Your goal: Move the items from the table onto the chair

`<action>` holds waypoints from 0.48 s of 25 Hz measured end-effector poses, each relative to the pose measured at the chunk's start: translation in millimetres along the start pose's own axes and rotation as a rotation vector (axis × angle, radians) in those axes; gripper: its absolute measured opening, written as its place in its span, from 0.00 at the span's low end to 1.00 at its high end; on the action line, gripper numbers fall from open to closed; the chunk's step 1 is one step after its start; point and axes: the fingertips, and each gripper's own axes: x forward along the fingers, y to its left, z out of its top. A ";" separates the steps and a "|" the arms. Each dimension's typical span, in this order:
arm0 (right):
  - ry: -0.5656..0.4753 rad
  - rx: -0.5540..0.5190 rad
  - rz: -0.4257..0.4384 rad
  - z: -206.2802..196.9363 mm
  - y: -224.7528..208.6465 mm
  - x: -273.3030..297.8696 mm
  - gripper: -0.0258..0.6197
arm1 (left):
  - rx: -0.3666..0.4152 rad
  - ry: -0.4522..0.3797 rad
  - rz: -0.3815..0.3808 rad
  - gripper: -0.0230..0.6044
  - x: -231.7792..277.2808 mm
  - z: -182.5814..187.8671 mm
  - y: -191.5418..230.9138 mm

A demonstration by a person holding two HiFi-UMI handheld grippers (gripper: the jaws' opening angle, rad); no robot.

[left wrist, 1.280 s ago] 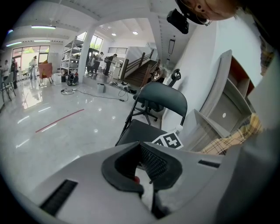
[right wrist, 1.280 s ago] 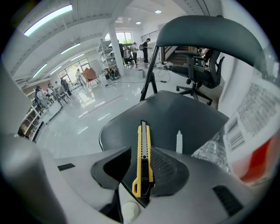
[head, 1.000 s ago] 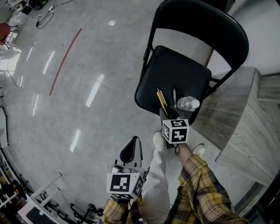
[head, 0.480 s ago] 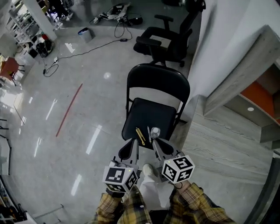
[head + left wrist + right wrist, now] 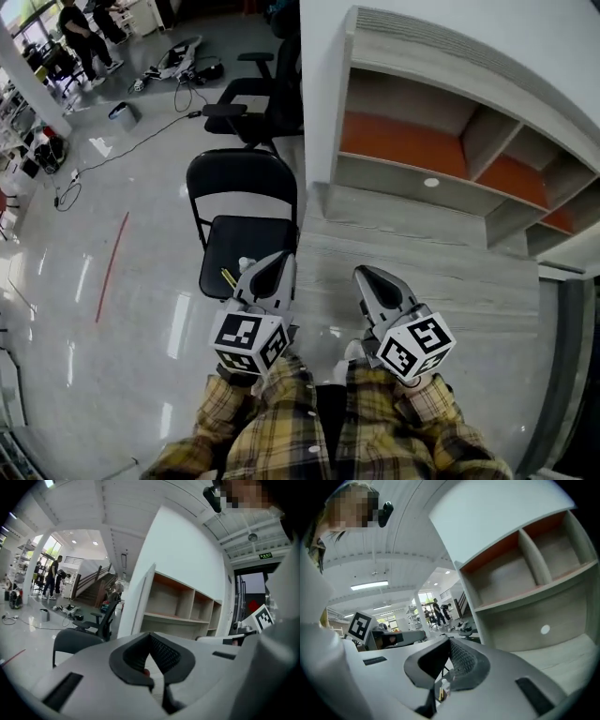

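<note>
A black folding chair [image 5: 242, 234] stands left of the grey wooden table [image 5: 441, 272]. On its seat lie a yellow utility knife [image 5: 228, 277] and a clear bottle [image 5: 247, 265]. My left gripper [image 5: 280, 262] is raised level near the chair's right edge, shut with nothing in it [image 5: 150, 639]. My right gripper [image 5: 367, 276] hangs over the table's near part; its jaws have just closed, nothing between them [image 5: 450, 644]. Below its closed jaws the right gripper view shows the bottle [image 5: 442, 686].
A wall shelf unit [image 5: 422, 141] with orange back panels rises behind the table. A black office chair [image 5: 253, 103] stands behind the folding chair. A red line [image 5: 111, 267] and cables mark the shiny floor. People [image 5: 80, 33] stand far off at the left.
Both grippers have risen from the chair seat, the right one leaving the items there. They now sit side by side, higher up. The head view has tilted up to the table and shelf.
</note>
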 end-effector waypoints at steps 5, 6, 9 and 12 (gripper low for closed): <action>-0.029 -0.026 -0.117 16.3 -77.0 -97.0 0.07 | 0.023 -0.002 -0.080 0.04 40.1 -5.7 -92.0; -0.033 -0.019 -0.131 16.1 -90.4 -112.4 0.07 | 0.023 -0.002 -0.088 0.04 45.7 -9.1 -107.1; -0.051 -0.011 -0.179 22.4 -123.6 -153.2 0.07 | 0.028 0.006 -0.119 0.04 60.6 -17.2 -152.4; -0.061 -0.020 -0.223 29.2 -149.6 -184.1 0.07 | 0.030 0.015 -0.153 0.04 72.7 -23.2 -190.9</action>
